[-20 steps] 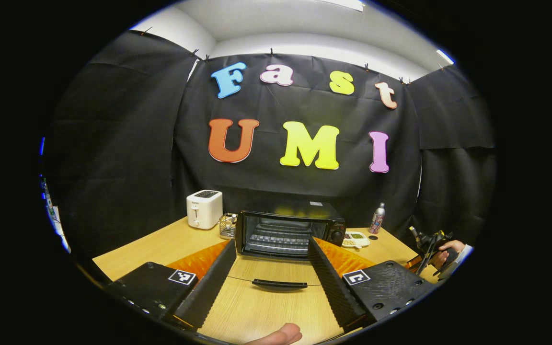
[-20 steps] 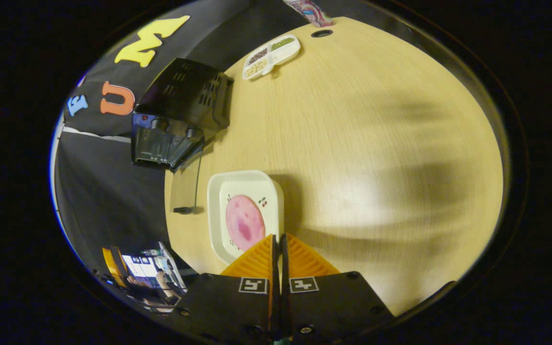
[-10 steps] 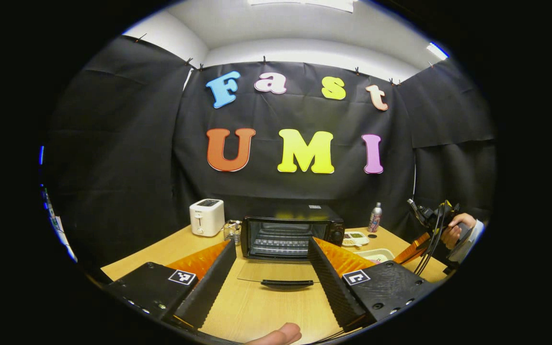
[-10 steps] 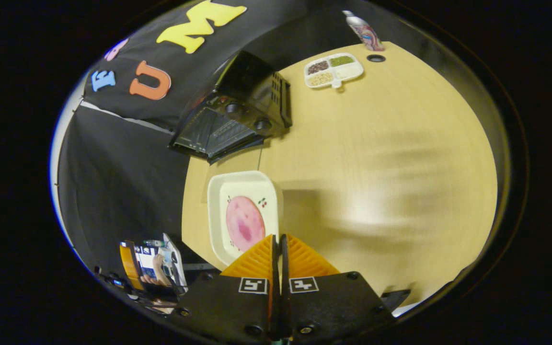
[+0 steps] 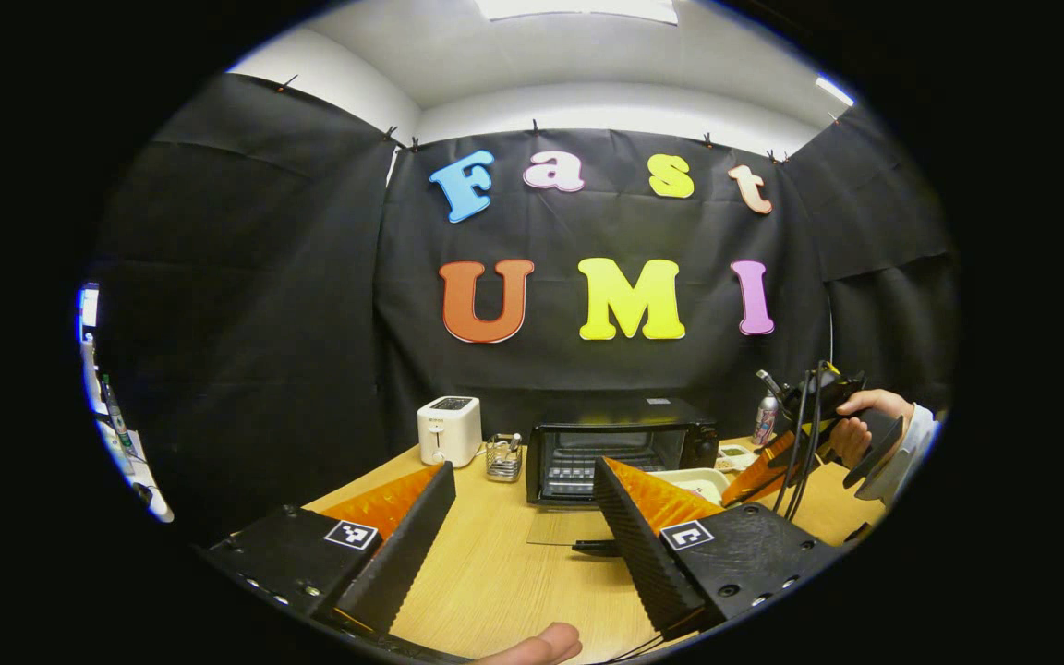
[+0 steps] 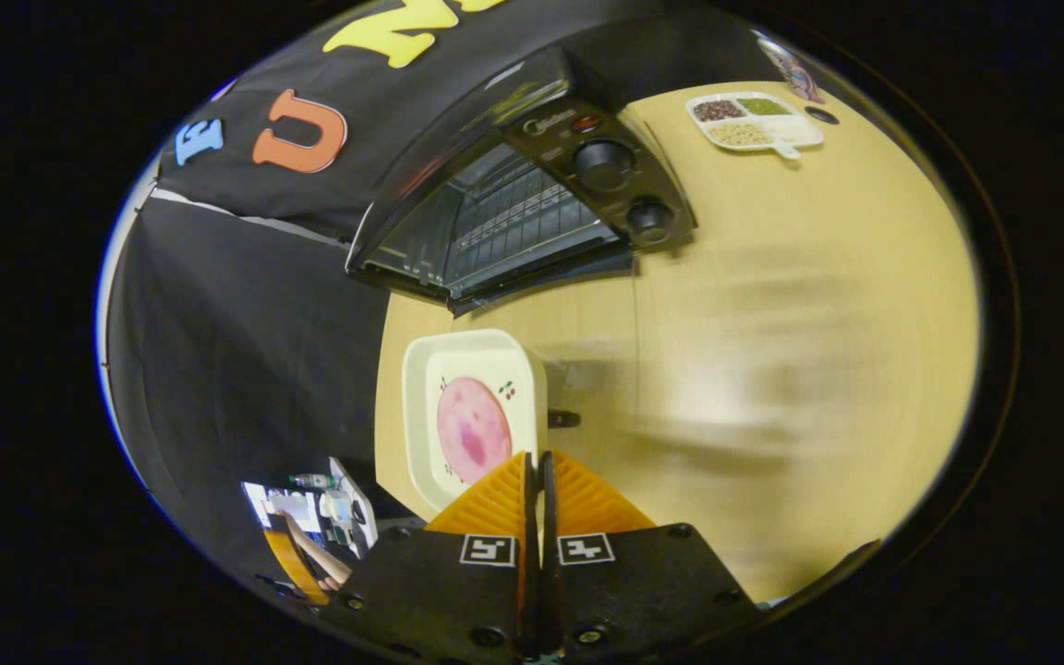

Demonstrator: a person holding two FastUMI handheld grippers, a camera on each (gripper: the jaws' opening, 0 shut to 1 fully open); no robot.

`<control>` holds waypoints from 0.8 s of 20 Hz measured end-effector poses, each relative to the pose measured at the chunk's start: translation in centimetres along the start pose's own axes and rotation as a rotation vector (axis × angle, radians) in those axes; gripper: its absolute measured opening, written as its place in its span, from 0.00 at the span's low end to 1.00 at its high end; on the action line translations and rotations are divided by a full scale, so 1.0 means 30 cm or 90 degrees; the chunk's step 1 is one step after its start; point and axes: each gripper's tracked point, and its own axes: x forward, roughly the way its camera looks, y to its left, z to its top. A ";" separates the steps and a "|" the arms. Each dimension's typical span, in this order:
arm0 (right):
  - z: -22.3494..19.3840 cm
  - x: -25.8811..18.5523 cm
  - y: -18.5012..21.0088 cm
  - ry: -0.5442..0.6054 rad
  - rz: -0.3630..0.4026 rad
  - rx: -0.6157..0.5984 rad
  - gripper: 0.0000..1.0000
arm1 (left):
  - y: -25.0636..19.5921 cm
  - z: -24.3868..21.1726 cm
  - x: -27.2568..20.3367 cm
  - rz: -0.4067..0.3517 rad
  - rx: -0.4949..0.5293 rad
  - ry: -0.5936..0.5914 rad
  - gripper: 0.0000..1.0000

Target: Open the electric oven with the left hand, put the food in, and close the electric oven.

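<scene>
On the wooden table point(image 5: 495, 573) the oven point(image 5: 620, 448) stands open. The left gripper point(image 5: 523, 526) gapes wide, empty — the right gripper point(image 6: 537, 480) pinches the plate point(image 6: 472, 416) rim, ham slice point(image 6: 472, 439) aboard.

Black textured left gripper point(image 5: 523, 480) body carries square black-and-white markers, small screws and sawtooth-ridged fingers point(image 5: 407, 540); a white sleeve point(image 5: 911, 443) covers the far wrist, black cables point(image 5: 795, 453) hanging.

The table point(image 6: 772, 305) at the right of the right gripper view looks like pale wood-grain laminate with a soft sheen. The oven point(image 6: 532, 185) at upper centre is glossy black, with a metal wire rack inside. The tray point(image 6: 421, 369) seems smooth cream plastic, though blur makes that uncertain.
</scene>
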 end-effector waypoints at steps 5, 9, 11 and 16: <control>0.110 0.161 0.062 -0.079 -0.024 0.041 0.04 | 0.069 -0.071 0.039 0.024 0.029 0.025 0.95; 0.233 0.243 0.104 -0.187 -0.005 0.111 0.02 | 0.078 -0.132 0.078 0.010 0.026 0.049 0.95; 0.290 0.278 0.108 -0.238 0.001 0.144 0.01 | 0.075 -0.156 0.098 0.000 0.012 0.062 0.95; 0.438 0.286 0.131 -0.403 0.043 0.206 0.01 | 0.095 -0.192 0.126 -0.001 0.009 0.066 0.95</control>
